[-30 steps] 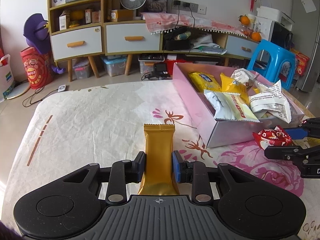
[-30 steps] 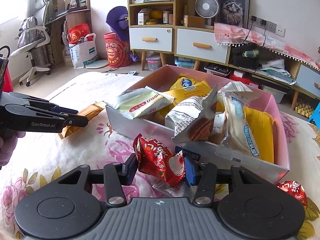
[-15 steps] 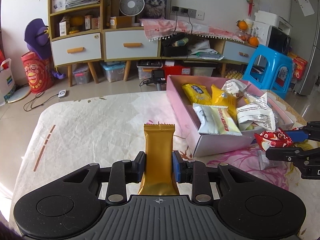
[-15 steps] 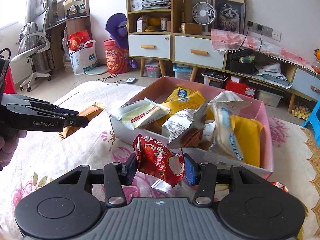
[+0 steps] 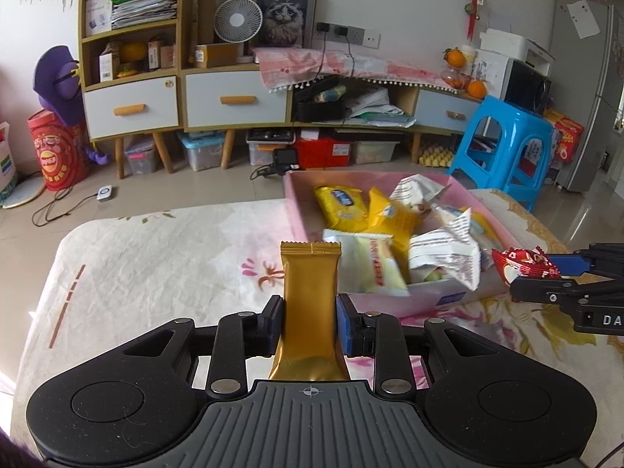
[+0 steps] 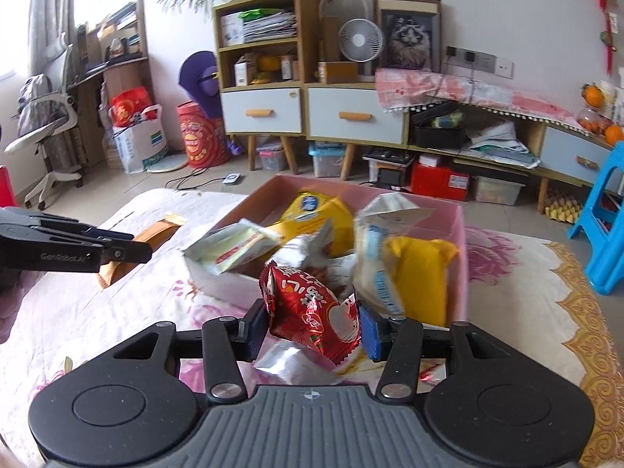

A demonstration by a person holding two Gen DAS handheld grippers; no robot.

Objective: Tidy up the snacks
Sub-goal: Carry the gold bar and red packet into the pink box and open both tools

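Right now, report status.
Left gripper shut on gold foil packet. Right gripper shut on red wrapped snack. Pink cardboard box piled full.

- The left gripper is up in the air, its two fingers squeezed tight on something.
- The right gripper is up too, squeezed tight.

The pink box is crowded: yellow packets, a white-and-yellow packet hanging over its near wall, and crinkled white wrappers heaped above the rim. The only open room inside seems to be its far left corner, though the blur leaves that unsure. Left of the box, the flowered tablecloth lies bare and wide. A silver wrapper lies on the cloth before the box.
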